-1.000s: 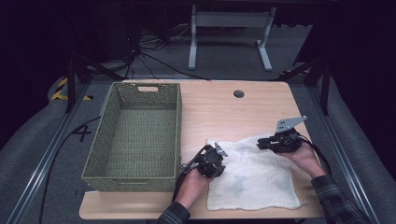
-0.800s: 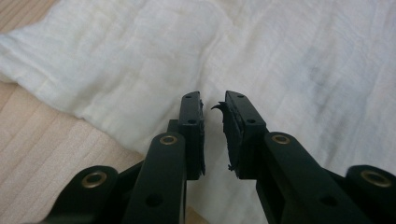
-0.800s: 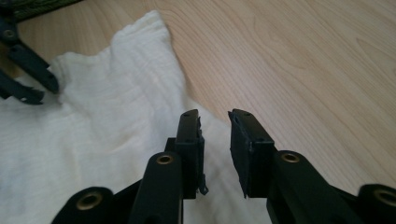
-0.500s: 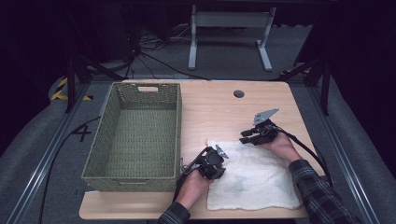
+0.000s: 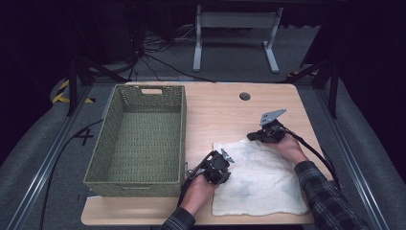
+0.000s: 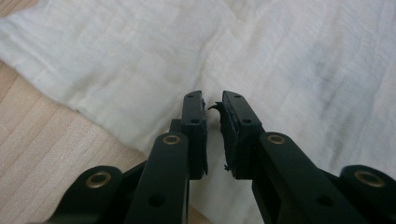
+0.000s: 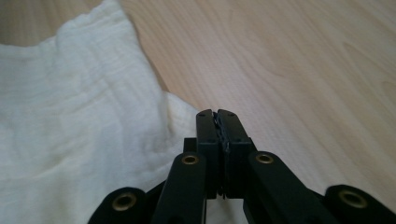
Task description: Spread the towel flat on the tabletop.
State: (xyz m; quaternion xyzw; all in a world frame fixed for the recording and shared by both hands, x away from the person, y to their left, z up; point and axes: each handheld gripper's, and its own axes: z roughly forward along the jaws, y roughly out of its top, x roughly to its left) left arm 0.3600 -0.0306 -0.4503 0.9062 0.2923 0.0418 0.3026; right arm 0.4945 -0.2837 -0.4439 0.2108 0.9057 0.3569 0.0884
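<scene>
Bench point(image 5: 215, 110) carries a green basket point(image 5: 143, 139) at left and a white cloth point(image 5: 261, 184) near right. Left gripper point(image 6: 212, 109) hovers over the cloth's left edge, fingers slightly parted. Right gripper point(image 7: 217, 122) at the cloth's far edge has fingers pressed together.

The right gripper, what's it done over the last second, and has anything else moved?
The right gripper moved left along the far edge of the white cloth, toward the table's middle, jaws shut. The left gripper stayed over the cloth's near-left part, slightly open. The green basket and cloth look unmoved.
</scene>
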